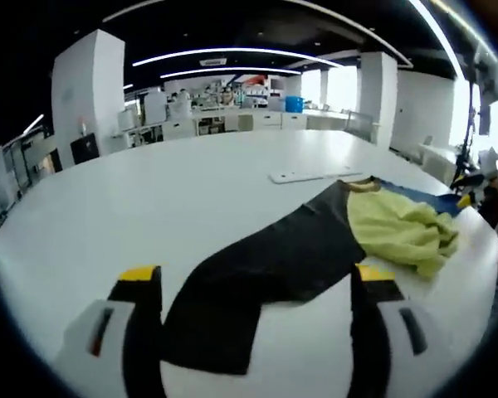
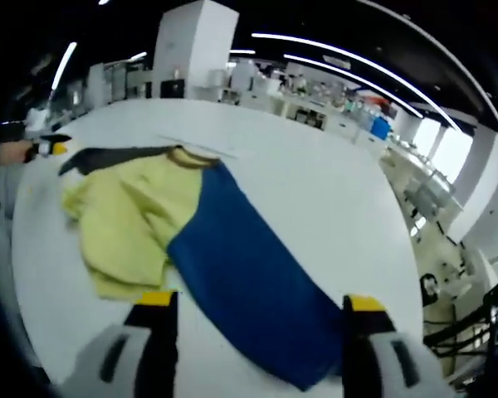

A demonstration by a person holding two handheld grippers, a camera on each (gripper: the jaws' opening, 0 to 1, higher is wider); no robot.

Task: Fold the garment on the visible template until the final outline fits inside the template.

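- Left gripper (image 1: pixel 257 286): jaws spread wide, released, nothing pinched; yellow-tipped fingers (image 1: pixel 139 275) rise from 6 o'clock of the left gripper view.
- Garment (image 1: pixel 315 240) lies flat on the white table (image 1: pixel 149 191); black sleeve (image 1: pixel 257 282) runs from centre toward 6 o'clock, its end lying between the left jaws, not gripped.
- Yellow body of garment (image 1: pixel 402 228) bunched at 3 o'clock in left gripper view; a sliver of blue sleeve (image 1: pixel 423 199) just beyond it.
- Thin pale flat strip (image 1: pixel 311 175) on table, just past the garment at about 1 o'clock; can't tell if it is the template.
- Right gripper (image 2: pixel 261 311): jaws apart, released, holding nothing.
- Right gripper view: blue sleeve (image 2: pixel 249 274) runs from centre to 5 o'clock, its end between the right jaws; yellow body (image 2: pixel 124 215) crumpled at 9 o'clock; black sleeve (image 2: pixel 108 156) at 10 o'clock.
- Left gripper seen at far 9 o'clock edge (image 2: pixel 46 148), small.
- Office desks and shelves (image 1: pixel 224 112) behind at 12 o'clock.
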